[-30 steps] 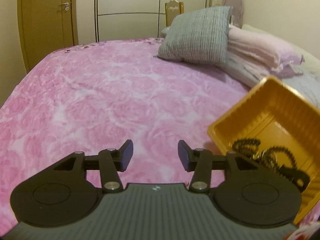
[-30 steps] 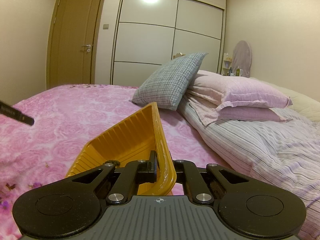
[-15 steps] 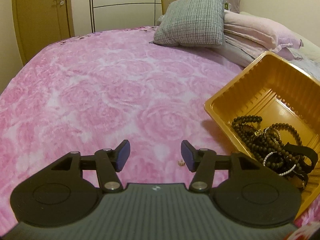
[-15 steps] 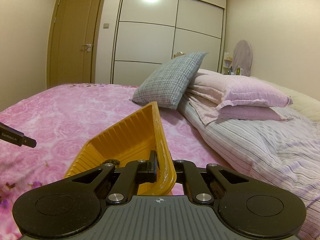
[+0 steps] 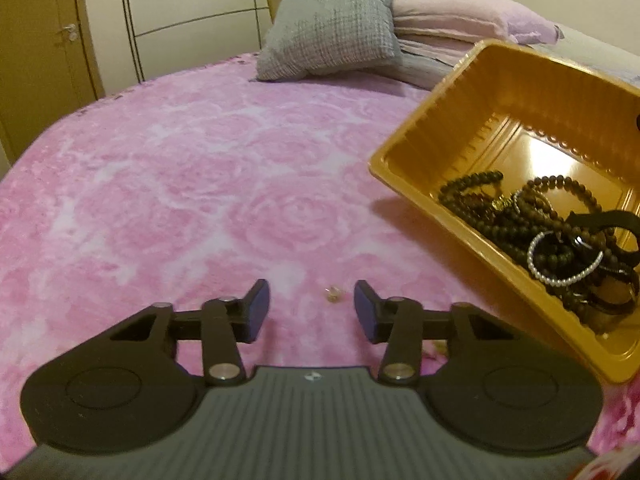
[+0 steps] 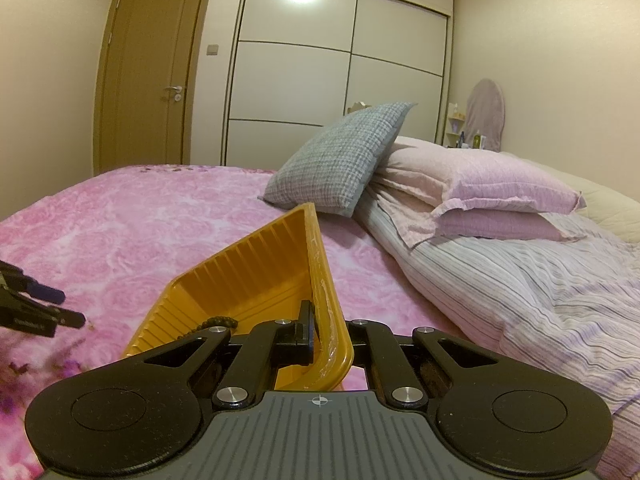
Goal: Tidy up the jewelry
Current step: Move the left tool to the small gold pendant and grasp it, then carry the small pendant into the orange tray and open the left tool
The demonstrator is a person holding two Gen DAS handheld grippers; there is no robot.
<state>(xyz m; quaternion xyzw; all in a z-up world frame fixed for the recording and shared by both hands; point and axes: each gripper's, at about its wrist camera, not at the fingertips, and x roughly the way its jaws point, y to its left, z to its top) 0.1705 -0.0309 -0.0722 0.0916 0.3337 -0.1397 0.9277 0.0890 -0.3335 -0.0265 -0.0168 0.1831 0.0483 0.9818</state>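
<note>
- Left wrist view: the left gripper (image 5: 308, 300) hangs low over the pink rose-patterned bedspread (image 5: 180, 184), jaws apart and closing, nothing pressed between the blue pads (image 5: 256, 308).
- A tiny pale gold jewelry piece (image 5: 332, 294), too small to tell what kind, lies loose on the bedspread in the gap just ahead of the jaws. Judged the current target, not yet picked up.
- Another small pale bit (image 5: 438, 346) shows on the bedspread under the right-hand finger linkage; can't tell what it is, may also need collecting.
- The shallow orange ribbed plastic tray (image 5: 492, 92) sits tilted on the right. Already inside: a heap of dark brown beaded strands (image 5: 504, 216), a white pearl-bead bracelet (image 5: 560, 260) and a black strap-like band (image 5: 608, 220), all slid toward the low corner.
- Judgement: most of the jewelry is in the tray; one or two small loose pieces remain on the bed.
- Right wrist view: the right gripper (image 6: 328, 340) has its jaws clamped tight on the tray's near wall (image 6: 324, 280), holding it tipped up off the bedspread.
- A short run of the dark beads (image 6: 216, 322) peeks over the linkage inside the tray.
- The left gripper's fingertips (image 6: 48, 296) show at the left edge, near the bedspread and well apart from the tray.
- Left to do, by my read: grip the gold piece, carry it to the tray, drop it in, then check the other bit.
</note>
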